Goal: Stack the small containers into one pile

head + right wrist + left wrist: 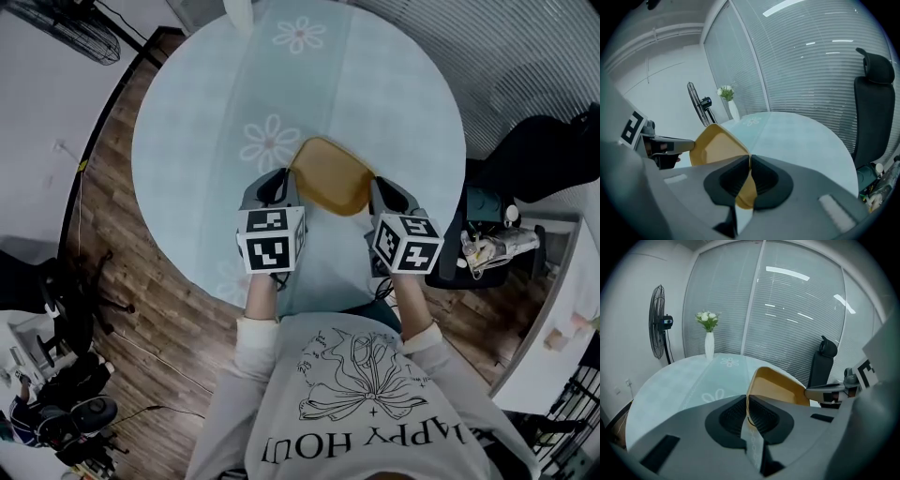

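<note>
Two grippers share one yellow container (330, 173). The left gripper (281, 178) and the right gripper (382, 190) each pinch an opposite rim, jaws nearly together on the thin wall, probably to keep it steady while it is carried. It appears to be held just over the near half of the round table (187, 122). Its mouth faces up, slightly tilted, and its longer side seems to run from gripper to gripper.

The container (330, 173) sits between my left gripper (281, 178) and my right gripper (380, 187), over the table's (187, 141) near half. Ahead of them a flower vase (709, 344) stands at the far edge, a fan (657, 328) left of it and an office chair (824, 363) off to the right.
</note>
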Available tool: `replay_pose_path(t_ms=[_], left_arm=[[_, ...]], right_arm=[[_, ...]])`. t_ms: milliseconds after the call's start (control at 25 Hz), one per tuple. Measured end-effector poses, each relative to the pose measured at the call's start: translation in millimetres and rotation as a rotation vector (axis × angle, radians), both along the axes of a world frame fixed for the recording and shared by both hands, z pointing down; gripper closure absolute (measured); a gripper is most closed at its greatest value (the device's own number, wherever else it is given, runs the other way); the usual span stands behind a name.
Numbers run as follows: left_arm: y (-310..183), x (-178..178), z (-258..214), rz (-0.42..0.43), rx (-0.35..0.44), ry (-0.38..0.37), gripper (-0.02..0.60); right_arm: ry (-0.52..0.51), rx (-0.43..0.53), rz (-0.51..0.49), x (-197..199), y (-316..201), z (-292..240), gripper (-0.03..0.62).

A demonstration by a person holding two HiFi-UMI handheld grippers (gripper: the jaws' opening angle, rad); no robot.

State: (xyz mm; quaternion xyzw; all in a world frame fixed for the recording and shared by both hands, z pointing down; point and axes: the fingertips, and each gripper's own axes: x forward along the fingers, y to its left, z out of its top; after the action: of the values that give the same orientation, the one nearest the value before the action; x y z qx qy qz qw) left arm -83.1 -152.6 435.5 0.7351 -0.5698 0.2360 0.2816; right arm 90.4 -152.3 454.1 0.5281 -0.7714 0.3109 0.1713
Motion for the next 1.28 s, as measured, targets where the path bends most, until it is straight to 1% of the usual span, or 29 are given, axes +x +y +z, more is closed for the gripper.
replay_pose_path(t_ms=[320, 480, 840, 1280], left_arm=[[-10, 30, 15, 0.064, -0.057, -0.021, 0.557], [-10, 39, 26, 0.085, -0.095, -0.032, 0.557], [-12, 39, 45, 0.084, -0.168, -0.048, 0.557], [-14, 35, 68, 0.063, -0.246, -0.058, 0.557]], right_arm=[[-0.005, -0.064, 0.036, 29, 0, 17, 0.569], [-0.005, -0.1, 0.036, 38, 1, 28, 0.568], [0.002, -0.185, 0.011, 38, 0, 47, 0.568], [0.001, -0.261, -0.013, 34, -4, 67, 0.568]])
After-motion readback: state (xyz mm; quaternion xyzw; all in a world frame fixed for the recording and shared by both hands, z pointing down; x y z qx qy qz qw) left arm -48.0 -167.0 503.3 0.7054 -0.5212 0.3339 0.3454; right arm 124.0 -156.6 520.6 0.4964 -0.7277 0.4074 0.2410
